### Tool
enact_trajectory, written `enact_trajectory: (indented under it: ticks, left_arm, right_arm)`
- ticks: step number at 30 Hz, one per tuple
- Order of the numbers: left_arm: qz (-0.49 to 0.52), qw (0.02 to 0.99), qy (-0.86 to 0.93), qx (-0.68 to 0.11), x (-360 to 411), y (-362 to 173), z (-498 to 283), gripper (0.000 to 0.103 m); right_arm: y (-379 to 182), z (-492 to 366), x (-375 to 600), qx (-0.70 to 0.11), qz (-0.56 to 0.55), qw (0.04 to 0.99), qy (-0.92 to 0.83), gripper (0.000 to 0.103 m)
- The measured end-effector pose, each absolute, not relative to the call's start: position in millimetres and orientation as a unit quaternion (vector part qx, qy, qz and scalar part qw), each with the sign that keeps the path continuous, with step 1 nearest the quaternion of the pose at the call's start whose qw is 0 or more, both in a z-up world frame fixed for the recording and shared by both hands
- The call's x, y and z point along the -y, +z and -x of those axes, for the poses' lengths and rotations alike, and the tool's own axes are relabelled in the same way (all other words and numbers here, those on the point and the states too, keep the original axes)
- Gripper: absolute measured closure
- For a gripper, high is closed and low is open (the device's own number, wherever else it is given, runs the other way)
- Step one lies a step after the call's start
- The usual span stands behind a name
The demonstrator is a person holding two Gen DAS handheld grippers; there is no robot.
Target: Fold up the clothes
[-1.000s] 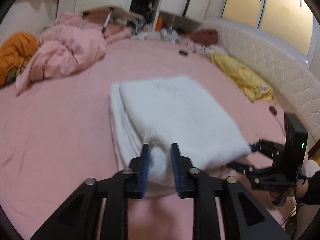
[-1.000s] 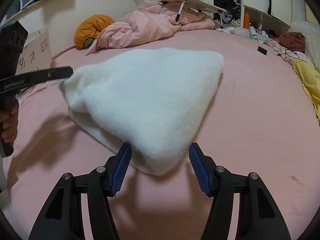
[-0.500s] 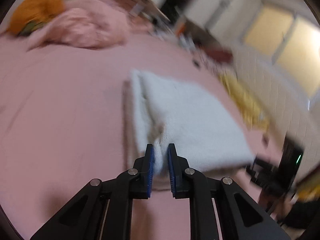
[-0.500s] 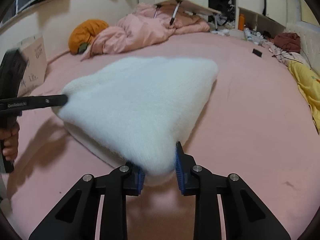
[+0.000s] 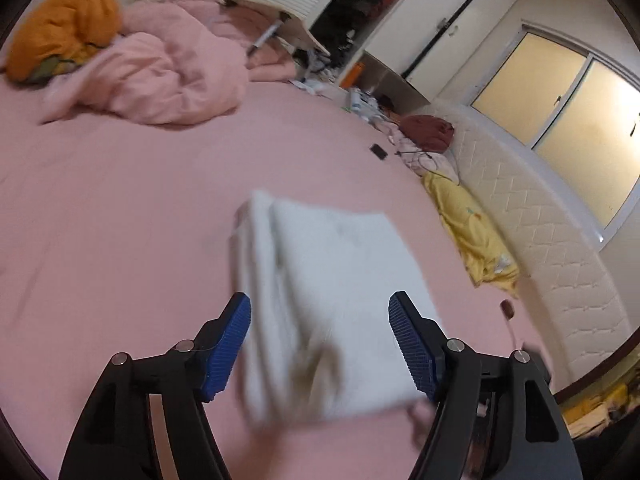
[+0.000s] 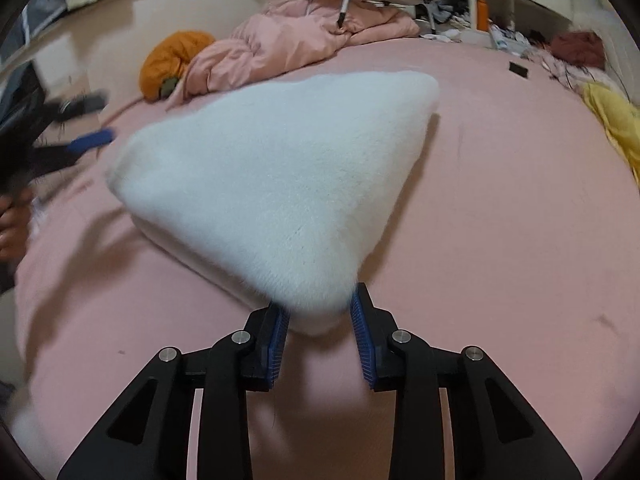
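A fluffy white folded sweater [image 6: 276,184] fills mid-frame on the pink bed [image 6: 520,240]; the right gripper [image 6: 320,328] pinches its near corner, while the left gripper [image 5: 320,344] is spread wide.

Counted on the pink bed [image 5: 120,200]: one folded white garment [image 5: 332,280], one pink duvet heap [image 5: 160,76], one orange bundle [image 5: 60,28], one yellow cloth [image 5: 472,232], one dark red cloth [image 5: 428,130], one small black device [image 5: 378,151]. Grippers recorded: two, left gripper [image 5: 320,340] and right gripper [image 6: 318,336].

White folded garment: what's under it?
The white fleecy garment lies on the pink bedsheet; sheet shows on all sides. Its own lower folded layers peek out along the left edge. Anything beneath the middle is covered.
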State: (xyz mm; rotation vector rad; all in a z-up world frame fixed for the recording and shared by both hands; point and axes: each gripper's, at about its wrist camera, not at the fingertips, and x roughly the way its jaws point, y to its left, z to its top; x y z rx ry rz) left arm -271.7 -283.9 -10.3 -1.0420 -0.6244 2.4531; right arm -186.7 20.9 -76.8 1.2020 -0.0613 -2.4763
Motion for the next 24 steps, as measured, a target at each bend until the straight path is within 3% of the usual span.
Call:
enact_trajectory:
  ticks: [1, 4, 8, 11, 19, 21, 24]
  left_arm:
    - [0.383, 0.204, 0.871, 0.229, 280.4, -13.1, 288.4, 0.033]
    - [0.403, 0.223, 0.854, 0.24, 271.7, -25.3, 327.4, 0.054]
    - [0.453, 0.21, 0.85, 0.167, 244.2, -42.4, 364.5, 0.072]
    - [0.478, 0.198, 0.844, 0.144, 232.0, -59.1, 376.0, 0.072]
    - [0.466, 0.172, 0.846, 0.196, 250.3, -61.6, 379.9, 0.072]
    - [0.488, 0.16, 0.841, 0.171, 246.8, -69.1, 382.8, 0.071]
    - [0.486, 0.196, 0.826, 0.207, 244.4, -74.5, 383.3, 0.071]
  right_arm:
    - [-75.5, 186.9, -23.4, 0.033, -0.429, 0.194, -0.881, 0.071]
    - [-75.2, 189.8, -24.8, 0.045, -0.43, 0.196, -0.88, 0.071]
    - [-76.3, 192.2, -17.4, 0.027, -0.428, 0.197, -0.881, 0.071]
    - [-77.4, 194.8, -17.7, 0.039, -0.428, 0.201, -0.88, 0.071]
    - [-79.7, 197.7, -21.3, 0.056, -0.429, 0.208, -0.877, 0.071]
    - [-80.5, 199.2, -21.8, 0.057, -0.429, 0.212, -0.876, 0.071]
    - [-81.3, 199.1, -22.4, 0.059, -0.429, 0.21, -0.877, 0.071]
